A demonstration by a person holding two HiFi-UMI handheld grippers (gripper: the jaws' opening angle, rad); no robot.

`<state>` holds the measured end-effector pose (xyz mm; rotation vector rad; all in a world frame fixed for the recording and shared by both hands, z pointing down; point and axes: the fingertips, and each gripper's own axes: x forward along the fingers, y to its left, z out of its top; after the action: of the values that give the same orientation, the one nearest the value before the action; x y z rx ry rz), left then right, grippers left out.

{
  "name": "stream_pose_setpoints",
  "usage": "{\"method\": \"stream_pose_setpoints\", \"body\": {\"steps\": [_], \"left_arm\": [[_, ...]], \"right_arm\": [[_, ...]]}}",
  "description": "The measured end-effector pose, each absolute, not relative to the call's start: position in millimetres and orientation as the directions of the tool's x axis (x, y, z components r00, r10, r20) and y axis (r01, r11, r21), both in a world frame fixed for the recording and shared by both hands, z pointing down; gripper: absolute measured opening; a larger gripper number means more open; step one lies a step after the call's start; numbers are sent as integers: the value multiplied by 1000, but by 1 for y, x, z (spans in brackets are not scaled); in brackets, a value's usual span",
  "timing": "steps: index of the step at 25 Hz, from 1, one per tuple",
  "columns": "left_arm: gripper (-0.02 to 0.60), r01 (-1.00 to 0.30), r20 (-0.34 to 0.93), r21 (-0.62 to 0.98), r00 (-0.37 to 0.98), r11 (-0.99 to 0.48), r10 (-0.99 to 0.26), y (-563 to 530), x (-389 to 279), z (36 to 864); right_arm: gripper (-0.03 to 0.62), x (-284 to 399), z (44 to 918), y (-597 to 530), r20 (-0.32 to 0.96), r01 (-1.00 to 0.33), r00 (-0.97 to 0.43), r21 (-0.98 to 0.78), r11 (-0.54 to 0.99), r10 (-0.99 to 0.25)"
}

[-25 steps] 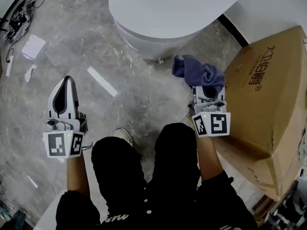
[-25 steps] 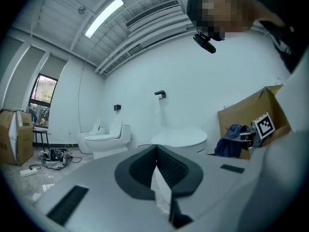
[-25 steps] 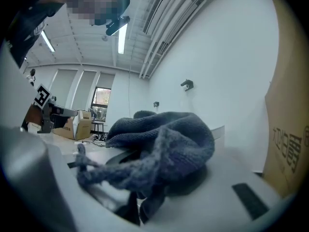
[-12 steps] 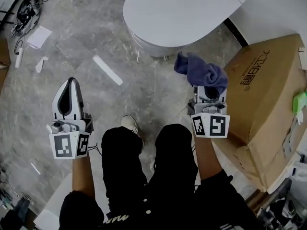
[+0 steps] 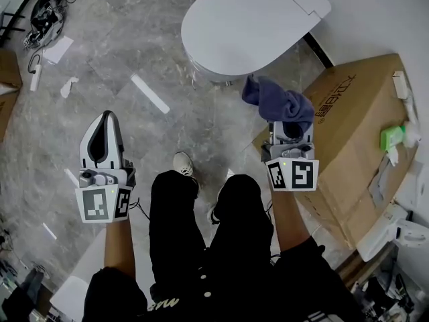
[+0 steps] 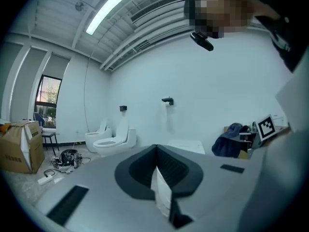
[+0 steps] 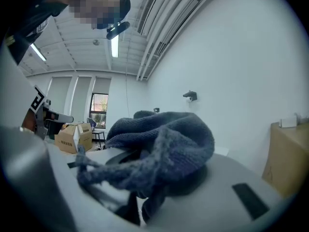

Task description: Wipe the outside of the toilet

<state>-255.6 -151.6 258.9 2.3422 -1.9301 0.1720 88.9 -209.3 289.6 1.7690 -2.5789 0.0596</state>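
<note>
Plainly, the right gripper (image 5: 289, 127) is the one that matters here. Its jaws are clamped on a bunched blue cloth (image 5: 276, 101), which stands up over the jaw tips just short of the toilet (image 5: 251, 25). The toilet, lid down, lies ahead of that gripper and a little toward the person's left. Its long axis runs from the rounded front end, nearest the cloth, back and rightward to the hinge end by the wall. The cloth is near the toilet's front flank but apart from it. The left gripper (image 5: 105, 123), jaws pressed together on nothing, hangs well apart from the toilet, off its front-left. A cardboard box (image 5: 355, 126) stands near the toilet's right side, so the reach to the porcelain probably goes forward and slightly left.
</note>
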Motion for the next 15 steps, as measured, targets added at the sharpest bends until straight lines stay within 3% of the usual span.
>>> {"method": "stream_pose_setpoints", "body": {"steps": [15], "left_arm": [[11, -983, 204, 62, 183, -174, -962, -143, -253, 131]], "right_arm": [[100, 104, 140, -204, 62, -926, -377, -30, 376, -924]]}}
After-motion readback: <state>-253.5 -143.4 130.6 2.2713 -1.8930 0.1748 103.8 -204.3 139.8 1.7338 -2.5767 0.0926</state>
